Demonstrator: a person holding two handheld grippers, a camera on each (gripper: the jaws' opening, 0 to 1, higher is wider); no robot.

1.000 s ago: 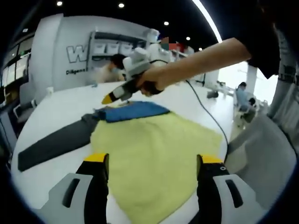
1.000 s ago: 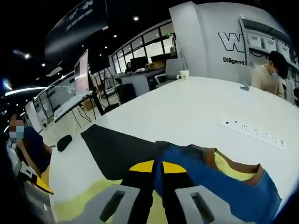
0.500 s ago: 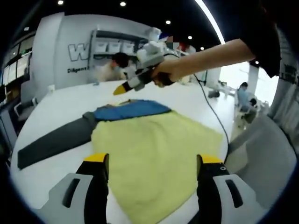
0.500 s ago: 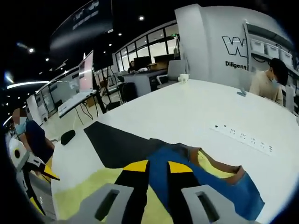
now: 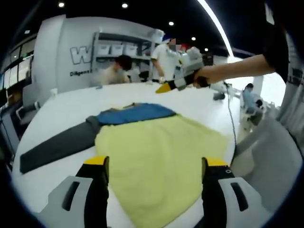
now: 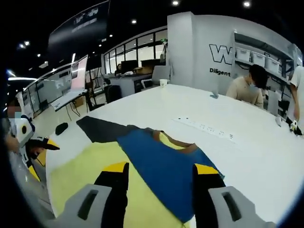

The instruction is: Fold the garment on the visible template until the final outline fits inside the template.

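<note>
Yellow-and-blue garment (image 5: 156, 152) flat beyond left gripper (image 5: 154, 164), below right gripper (image 6: 160, 170)

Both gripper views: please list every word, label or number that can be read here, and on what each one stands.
"W": large letter on the white wall, cut off by shelving beside it.
"Diligent": small dark line under that letter, cut off too; in the left gripper view it is blurred.
Dark hanging sign: pale marks, too small to read.
Garment and both grippers: no text.

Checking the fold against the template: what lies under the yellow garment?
The dark template sticks out from under the yellow garment on one side, on the white table. How far it runs beneath is covered.
</note>
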